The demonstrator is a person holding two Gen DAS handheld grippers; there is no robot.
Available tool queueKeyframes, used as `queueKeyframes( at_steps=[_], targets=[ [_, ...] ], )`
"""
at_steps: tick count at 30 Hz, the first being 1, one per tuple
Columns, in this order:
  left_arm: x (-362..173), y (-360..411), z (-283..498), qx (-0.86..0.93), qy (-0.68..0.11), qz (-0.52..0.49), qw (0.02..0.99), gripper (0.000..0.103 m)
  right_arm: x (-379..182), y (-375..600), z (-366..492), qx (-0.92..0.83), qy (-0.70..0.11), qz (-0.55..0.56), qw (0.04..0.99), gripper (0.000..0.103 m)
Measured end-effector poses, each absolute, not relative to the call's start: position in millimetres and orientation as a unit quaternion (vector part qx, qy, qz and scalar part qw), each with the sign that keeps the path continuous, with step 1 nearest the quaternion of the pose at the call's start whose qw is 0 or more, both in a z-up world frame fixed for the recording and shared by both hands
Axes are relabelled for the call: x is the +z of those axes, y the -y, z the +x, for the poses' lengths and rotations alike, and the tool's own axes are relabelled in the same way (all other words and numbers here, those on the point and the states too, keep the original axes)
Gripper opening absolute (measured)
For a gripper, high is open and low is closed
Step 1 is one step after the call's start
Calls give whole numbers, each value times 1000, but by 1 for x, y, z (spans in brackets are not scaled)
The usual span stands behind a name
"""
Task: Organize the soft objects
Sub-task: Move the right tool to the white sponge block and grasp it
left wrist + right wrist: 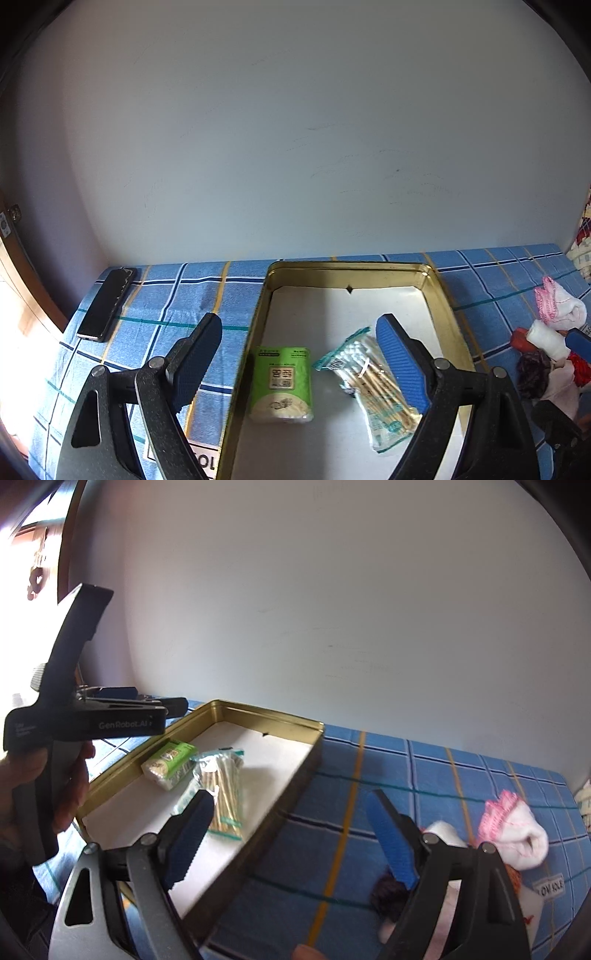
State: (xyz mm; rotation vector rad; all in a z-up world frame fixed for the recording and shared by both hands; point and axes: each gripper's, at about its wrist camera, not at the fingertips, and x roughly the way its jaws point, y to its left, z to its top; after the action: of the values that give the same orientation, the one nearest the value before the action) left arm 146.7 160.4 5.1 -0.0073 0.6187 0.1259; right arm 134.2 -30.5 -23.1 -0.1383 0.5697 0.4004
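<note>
A gold tin tray (pixel 347 266) with a white liner lies on the blue checked cloth. In it are a green tissue pack (pixel 281 384) and a bag of cotton swabs (pixel 373 384). My left gripper (pixel 299 325) hovers open above them, its right finger over the swab bag and its left finger outside the tray's left wall. My right gripper (pixel 290 797) is open and empty over the tray's right wall (pixel 280 812). To its right lie a white sock with a pink cuff (pixel 517 830), a white roll (pixel 443 830) and a dark purple bundle (pixel 391 890).
A black phone (pixel 105 302) lies at the cloth's far left corner. A hand (pixel 74 775) holds the left gripper's handle. A pale wall runs close behind the tray. Red and pink-white fabric (pixel 561 387) is heaped at the right edge.
</note>
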Motion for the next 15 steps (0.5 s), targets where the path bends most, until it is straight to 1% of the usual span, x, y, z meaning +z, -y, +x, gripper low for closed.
queueKeyframes(
  at_steps=[4,8,12,15],
  targets=[
    [7,-140,140,46,-294,3,955,87,-23,63,125,173,-278,-51,944,88],
    [5,-110,134,22,-300,6,954,87,-22,107,118,132,-276,-35,951,89],
    [2,-72,125,3,-304,45,952,87,-26,149,117,85,-282,-19,956,89],
    [0,-49,122,-9,-317,54,947,87,-29,180,114,52,-287,-2,957,89]
  ],
)
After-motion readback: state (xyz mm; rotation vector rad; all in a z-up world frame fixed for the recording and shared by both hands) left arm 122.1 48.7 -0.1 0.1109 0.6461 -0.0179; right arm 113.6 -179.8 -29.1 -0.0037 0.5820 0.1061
